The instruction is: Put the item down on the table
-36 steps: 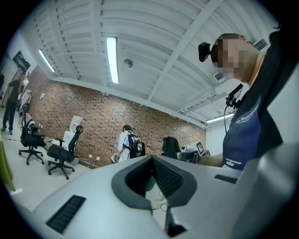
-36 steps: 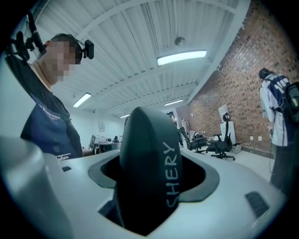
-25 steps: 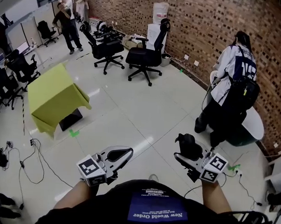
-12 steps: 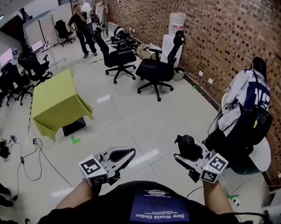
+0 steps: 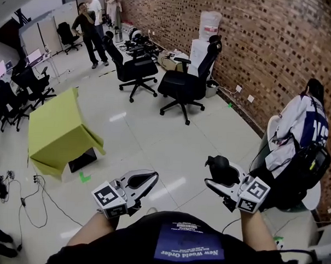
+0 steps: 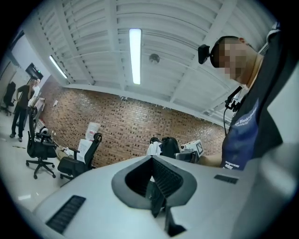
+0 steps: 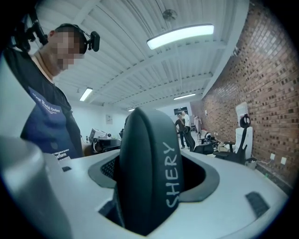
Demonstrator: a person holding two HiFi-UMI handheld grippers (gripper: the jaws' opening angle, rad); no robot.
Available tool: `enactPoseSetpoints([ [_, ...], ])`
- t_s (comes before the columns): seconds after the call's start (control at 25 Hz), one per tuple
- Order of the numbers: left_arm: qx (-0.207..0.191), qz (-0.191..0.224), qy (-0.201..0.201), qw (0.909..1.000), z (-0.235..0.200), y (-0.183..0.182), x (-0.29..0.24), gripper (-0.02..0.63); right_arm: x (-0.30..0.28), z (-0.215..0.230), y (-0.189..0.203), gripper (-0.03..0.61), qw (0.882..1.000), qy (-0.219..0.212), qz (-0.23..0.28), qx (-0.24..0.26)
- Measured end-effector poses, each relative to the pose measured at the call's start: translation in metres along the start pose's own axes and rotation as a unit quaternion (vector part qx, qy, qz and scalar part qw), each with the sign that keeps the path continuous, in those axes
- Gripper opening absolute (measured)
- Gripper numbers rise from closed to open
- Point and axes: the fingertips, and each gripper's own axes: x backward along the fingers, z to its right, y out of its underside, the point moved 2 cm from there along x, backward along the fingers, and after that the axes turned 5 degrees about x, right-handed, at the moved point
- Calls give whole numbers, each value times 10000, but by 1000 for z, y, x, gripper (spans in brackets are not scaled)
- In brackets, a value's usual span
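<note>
My right gripper (image 5: 220, 175) is shut on a dark rounded case (image 5: 223, 168), held in the air in front of my body. In the right gripper view the case (image 7: 145, 172) fills the space between the jaws and carries pale lettering down its edge. My left gripper (image 5: 145, 180) is held level beside it, jaws together with nothing between them; the left gripper view shows its ribbed pads (image 6: 158, 183) meeting. A table under a yellow-green cloth (image 5: 55, 126) stands on the floor ahead to the left, well away from both grippers.
Two black office chairs (image 5: 185, 80) stand ahead by a brick wall (image 5: 268, 35). A person in a white top (image 5: 300, 126) bends over a white round table (image 5: 313, 198) at the right. Two people (image 5: 89, 18) stand far back. Cables (image 5: 20, 191) lie on the floor at left.
The head view has swung: the yellow-green table and chairs sit differently in frame and the person at the right has slid rightwards. Both grippers keep their places and grips.
</note>
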Motion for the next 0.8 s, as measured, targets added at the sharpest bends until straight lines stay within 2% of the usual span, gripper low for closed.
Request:
enactPoseSetpoints([
  [0.2, -122, -182, 269, 9994, -89, -37, -13, -6, -80, 54, -19, 318, 9998, 140, 67, -114],
  [0.32, -202, -190, 253, 9993, -139, -57, -14, -6, -125, 81, -27, 318, 9997, 150, 116, -152],
  [0.52, -234, -146, -33, 9996, -203, -77, -19, -6, -179, 125, -30, 318, 9998, -131, -36, -142],
  [0.8, -127, -149, -745, 9970, -278, -86, -58, -6, -238, 224, -29, 318, 9974, -704, -21, -145],
])
